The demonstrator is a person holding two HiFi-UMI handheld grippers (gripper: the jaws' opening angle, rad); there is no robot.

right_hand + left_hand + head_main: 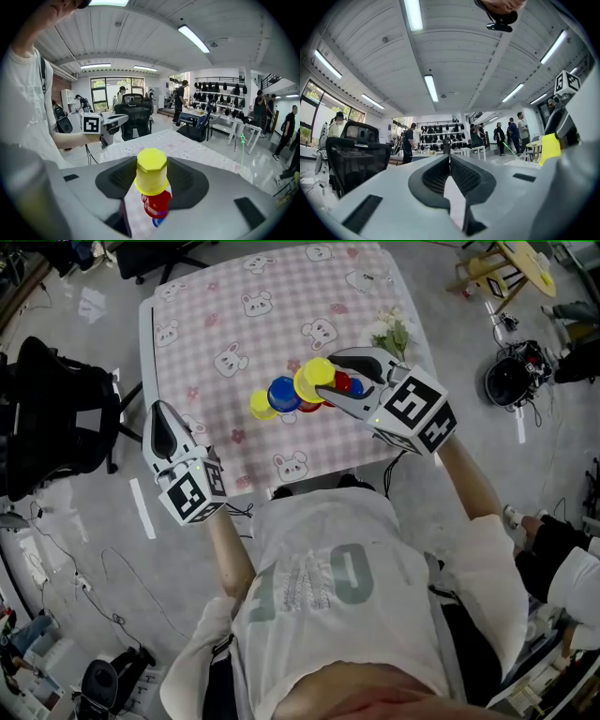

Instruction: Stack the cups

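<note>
On the pink bunny-print tablecloth (281, 306) my right gripper (327, 380) is shut on an upside-down yellow cup (312, 380) (151, 171) and holds it over the cluster of cups. Directly under it in the right gripper view are a red cup (157, 204) and a blue cup (158, 220). The head view shows a blue cup (283, 394), a small yellow cup (263, 405) and a red cup (343, 382) beside it. Off the table's left near corner my left gripper (160, 416) (450, 157) hangs level, shut and empty. The held yellow cup (551, 148) shows at the right of its view.
A small bunch of white flowers (392, 332) lies near the table's right edge. A black office chair (47, 418) stands left of the table. Dark gear and cables (514, 376) lie on the floor at the right.
</note>
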